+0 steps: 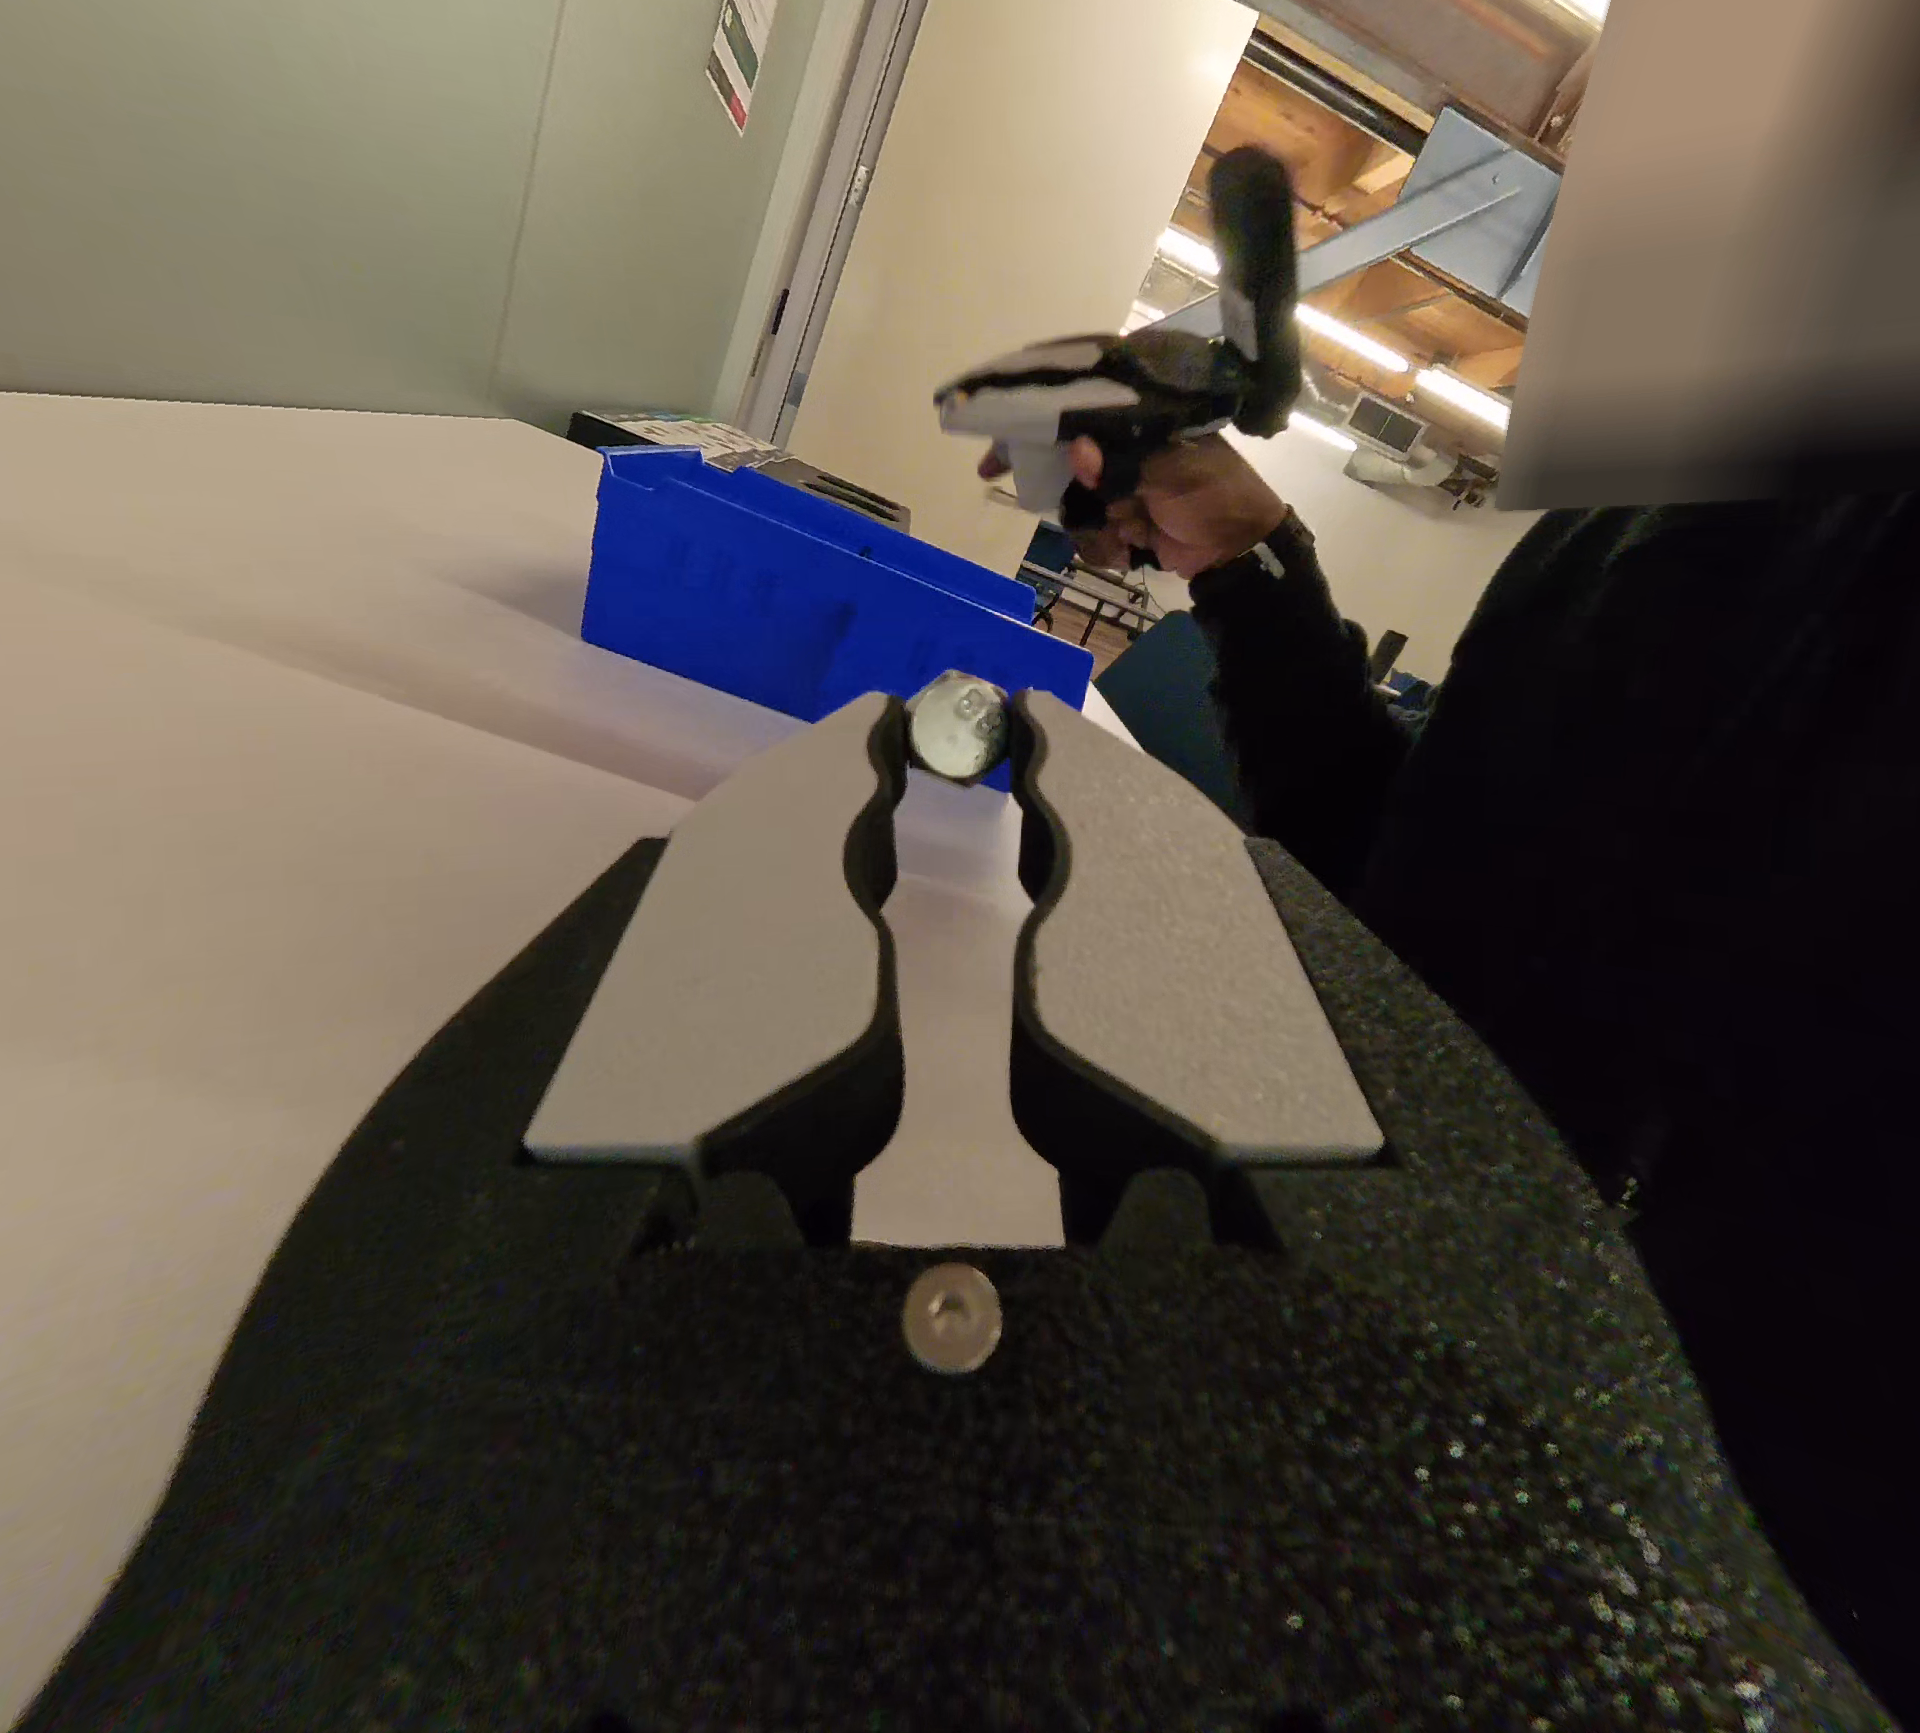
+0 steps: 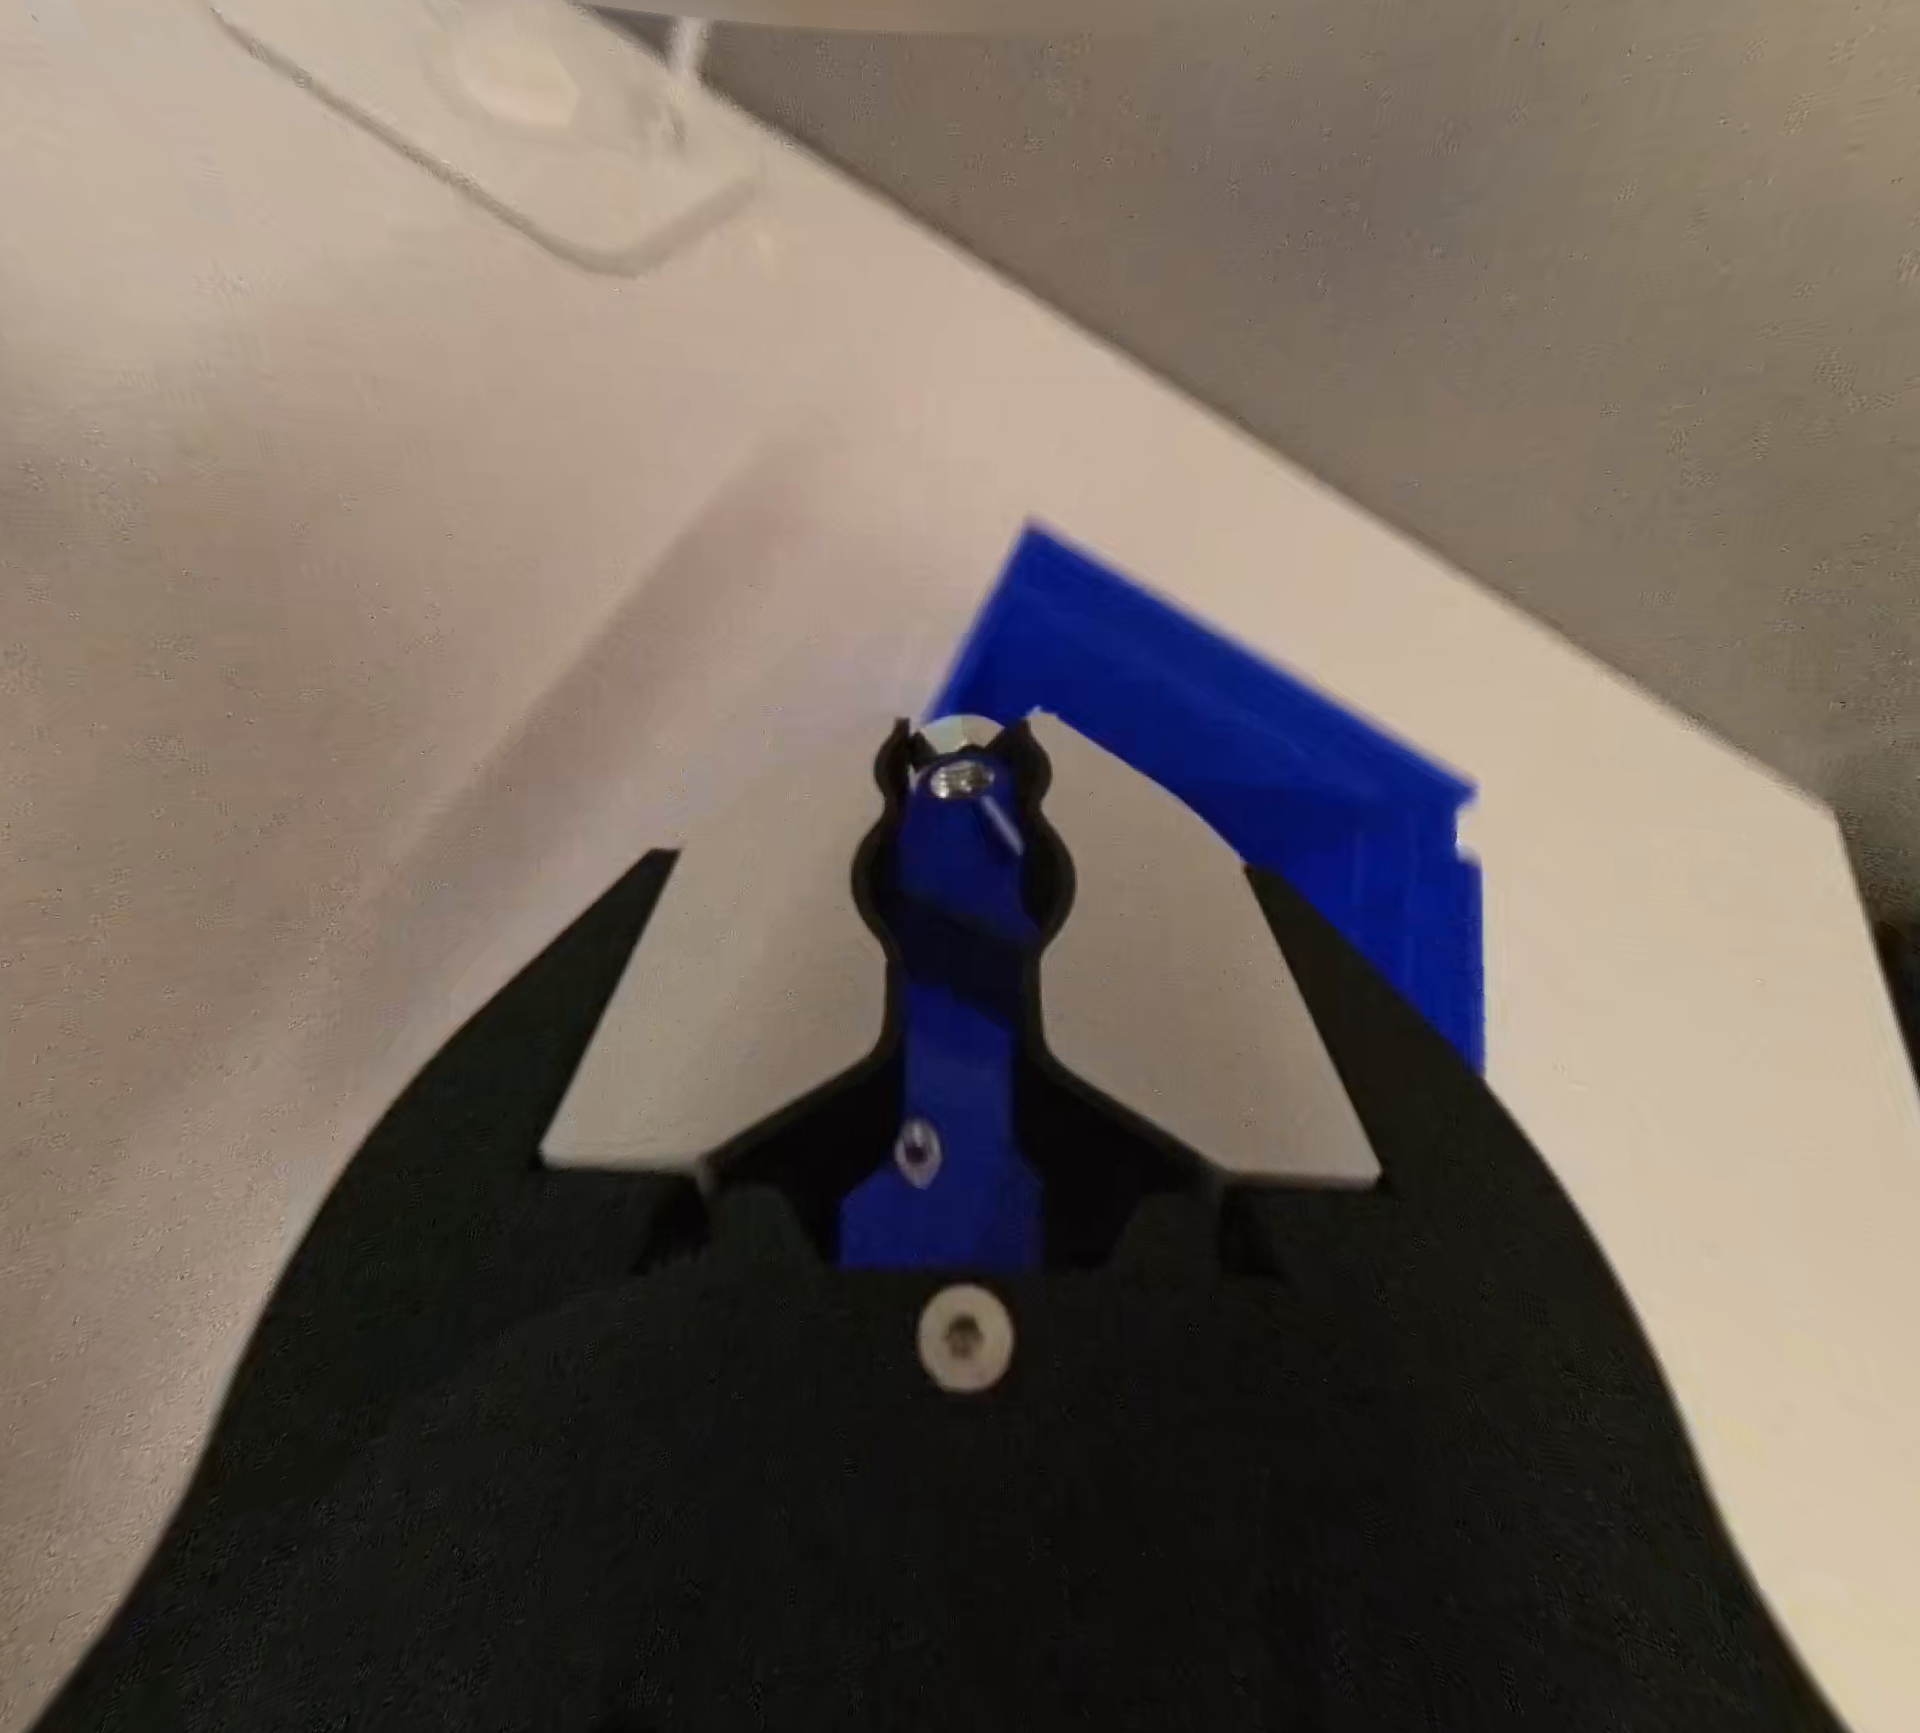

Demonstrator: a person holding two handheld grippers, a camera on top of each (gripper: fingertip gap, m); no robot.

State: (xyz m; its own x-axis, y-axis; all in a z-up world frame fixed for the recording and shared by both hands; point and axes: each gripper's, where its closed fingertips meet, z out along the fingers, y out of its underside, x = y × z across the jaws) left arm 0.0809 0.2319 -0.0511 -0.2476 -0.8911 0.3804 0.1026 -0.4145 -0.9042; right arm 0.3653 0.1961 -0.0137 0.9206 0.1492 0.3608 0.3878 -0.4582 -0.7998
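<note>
My left gripper [image 1: 958, 738] is shut on a silver hex bolt [image 1: 956, 727], whose head faces the camera and is pinched between the black pads. It hovers over the white table [image 1: 260, 852], just in front of a blue bin [image 1: 748, 603]. My right gripper [image 2: 961, 753] is shut on a silver hex nut [image 2: 958, 777] at its fingertips and is held above the open blue bin [image 2: 1247, 748]. A second small silver part [image 2: 918, 1153] lies on the bin's floor. The right gripper also shows in the left wrist view [image 1: 1049, 410], raised in a hand above the bin.
A black box [image 1: 665, 426] stands behind the bin. A clear plastic piece with a white hexagonal part [image 2: 520, 83] lies farther off on the table. The table edge and grey floor [image 2: 1455, 229] run to the right. A dark sleeve [image 1: 1299, 675] is at the right.
</note>
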